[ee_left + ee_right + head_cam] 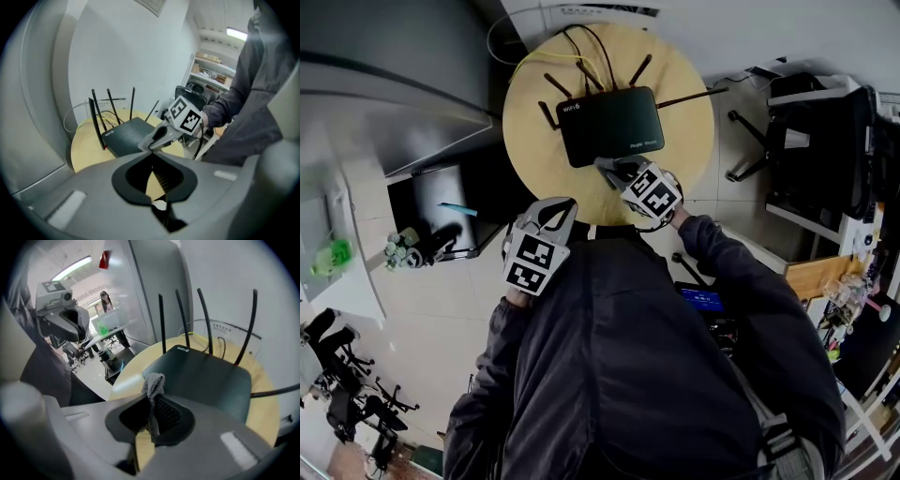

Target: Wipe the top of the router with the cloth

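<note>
The right grey two-jaw gripper (606, 168), at the centre of the head view, reaches forward on a dark-sleeved arm (741, 281), its jaws pinching a grey cloth (154, 380). The left grey gripper (557, 210), lower left of it, has its jaws together and empty.

One router (610, 125) is counted, with five antennas (204, 319) seen rising from it, and one round surface (530, 141) is found beneath it. Two grippers are counted on the near side of the router, the right gripper (606, 167) at its near edge and the left gripper (561, 204) farther back from it, and one marker cube (652, 195) is carried by each, two in all. One cloth (153, 383) is seen, pinched in the right gripper just short of the router, and one black chair (816, 141) is noted to the router's right.
</note>
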Tool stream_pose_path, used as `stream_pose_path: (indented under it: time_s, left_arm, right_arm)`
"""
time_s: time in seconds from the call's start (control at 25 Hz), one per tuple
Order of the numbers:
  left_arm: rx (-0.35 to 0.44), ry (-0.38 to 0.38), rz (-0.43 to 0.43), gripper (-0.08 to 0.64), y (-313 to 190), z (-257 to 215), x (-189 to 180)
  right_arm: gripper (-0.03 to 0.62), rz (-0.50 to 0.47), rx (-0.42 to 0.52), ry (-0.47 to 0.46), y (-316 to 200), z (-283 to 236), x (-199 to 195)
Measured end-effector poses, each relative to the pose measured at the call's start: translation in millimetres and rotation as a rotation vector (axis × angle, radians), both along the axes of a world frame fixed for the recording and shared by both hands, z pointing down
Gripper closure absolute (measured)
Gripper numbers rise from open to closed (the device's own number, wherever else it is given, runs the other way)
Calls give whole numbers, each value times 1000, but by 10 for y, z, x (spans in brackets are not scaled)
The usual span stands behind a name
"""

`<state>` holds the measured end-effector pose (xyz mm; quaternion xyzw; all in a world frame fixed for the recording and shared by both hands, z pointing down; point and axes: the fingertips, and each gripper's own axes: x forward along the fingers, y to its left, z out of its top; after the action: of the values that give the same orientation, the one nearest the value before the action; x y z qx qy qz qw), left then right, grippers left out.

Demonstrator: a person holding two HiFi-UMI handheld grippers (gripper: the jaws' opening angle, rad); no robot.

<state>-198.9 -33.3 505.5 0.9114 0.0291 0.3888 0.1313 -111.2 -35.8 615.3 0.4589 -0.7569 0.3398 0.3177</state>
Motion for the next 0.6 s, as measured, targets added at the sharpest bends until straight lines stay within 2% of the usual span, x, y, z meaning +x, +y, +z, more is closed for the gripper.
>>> stream_pose_path:
  time_s: [0.16, 0.24, 0.44, 0.6]
  left_arm:
    - [6, -10, -1, 560, -27, 16, -129]
    - [1, -13, 9, 560, -20, 27, -182]
    - [-3, -16, 31, 560, -32, 56, -287]
    - [-2, -9, 51, 560, -11, 46, -293]
  right_arm:
    - [566, 65, -76, -131, -64, 267, -429]
    - [566, 132, -113, -186, -118, 382, -524]
    - [567, 422, -196, -409, -230, 593, -627]
    - [568, 593, -220, -516, -244, 674, -532]
